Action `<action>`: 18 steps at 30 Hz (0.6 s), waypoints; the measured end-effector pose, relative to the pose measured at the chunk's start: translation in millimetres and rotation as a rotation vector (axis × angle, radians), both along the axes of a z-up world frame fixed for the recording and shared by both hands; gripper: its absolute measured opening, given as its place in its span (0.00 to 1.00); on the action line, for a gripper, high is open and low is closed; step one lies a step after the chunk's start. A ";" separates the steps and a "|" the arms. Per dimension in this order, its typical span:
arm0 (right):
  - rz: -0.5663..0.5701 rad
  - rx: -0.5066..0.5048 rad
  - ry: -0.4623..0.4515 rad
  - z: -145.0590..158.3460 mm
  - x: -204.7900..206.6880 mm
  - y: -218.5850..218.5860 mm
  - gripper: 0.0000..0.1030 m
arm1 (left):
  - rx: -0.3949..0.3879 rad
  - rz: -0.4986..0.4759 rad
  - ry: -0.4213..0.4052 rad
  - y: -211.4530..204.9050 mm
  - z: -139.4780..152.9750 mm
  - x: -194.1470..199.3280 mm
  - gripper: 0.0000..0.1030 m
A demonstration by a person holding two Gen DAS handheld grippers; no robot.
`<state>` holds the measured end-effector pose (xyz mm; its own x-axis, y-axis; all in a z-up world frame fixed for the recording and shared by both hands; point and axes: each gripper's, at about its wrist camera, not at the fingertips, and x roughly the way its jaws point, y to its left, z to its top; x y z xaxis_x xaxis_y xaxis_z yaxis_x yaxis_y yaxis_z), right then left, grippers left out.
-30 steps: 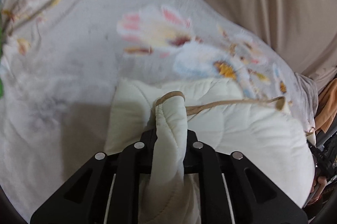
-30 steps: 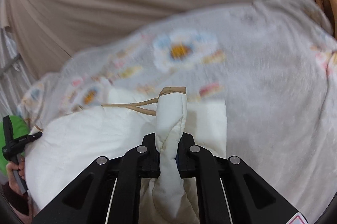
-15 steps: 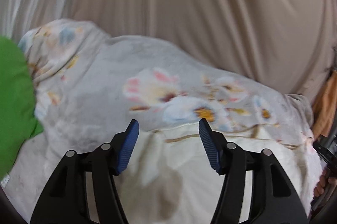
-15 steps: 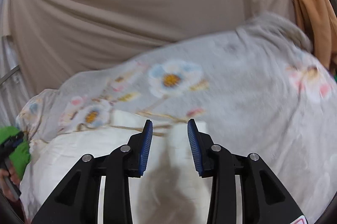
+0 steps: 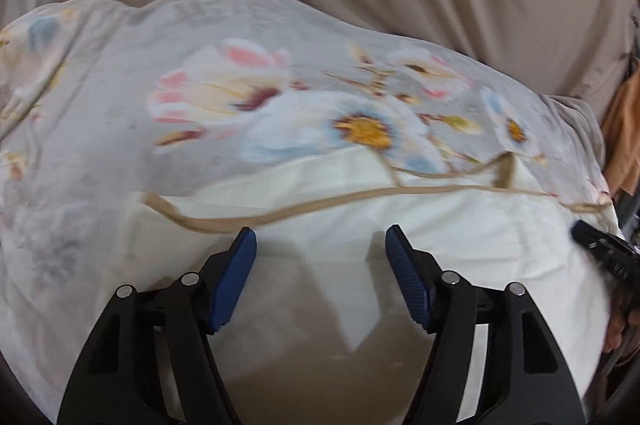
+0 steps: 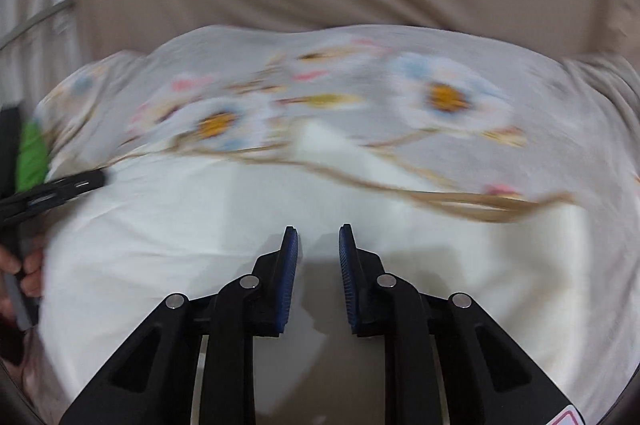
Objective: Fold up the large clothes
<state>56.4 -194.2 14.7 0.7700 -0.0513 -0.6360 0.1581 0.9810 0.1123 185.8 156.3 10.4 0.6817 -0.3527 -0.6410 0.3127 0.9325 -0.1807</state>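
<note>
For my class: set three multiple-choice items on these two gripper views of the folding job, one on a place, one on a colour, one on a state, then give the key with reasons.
1. Where does the cream garment lie?
A. on the floral blanket
B. on a bare wooden floor
C. hung on a rail

2. What colour are the pads of the left gripper?
A. red
B. blue
C. white

3. What is between the jaws of the right gripper?
A. a fold of the garment
B. a belt
C. nothing

Key: A, the blanket shows beyond the garment's tan-trimmed edge; B, both pads are ribbed blue; C, the jaws are closing with a clear gap, the cloth lying below them.
</note>
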 end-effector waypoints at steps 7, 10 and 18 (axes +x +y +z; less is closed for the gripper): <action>-0.098 0.130 0.007 -27.4 -9.9 -51.8 0.00 | -0.054 0.030 -0.008 33.9 -17.1 11.4 0.59; -0.102 0.072 0.033 -29.7 -4.4 -44.0 0.00 | -0.012 0.041 -0.006 25.7 -21.3 15.1 0.59; -0.130 0.089 0.009 10.4 -18.1 -24.6 0.16 | 0.114 0.050 -0.004 8.5 -22.5 15.3 0.60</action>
<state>38.4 -218.8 25.1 0.7545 -0.0935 -0.6496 0.2850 0.9383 0.1959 201.0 164.8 -12.1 0.6990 -0.2431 -0.6725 0.2658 0.9614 -0.0714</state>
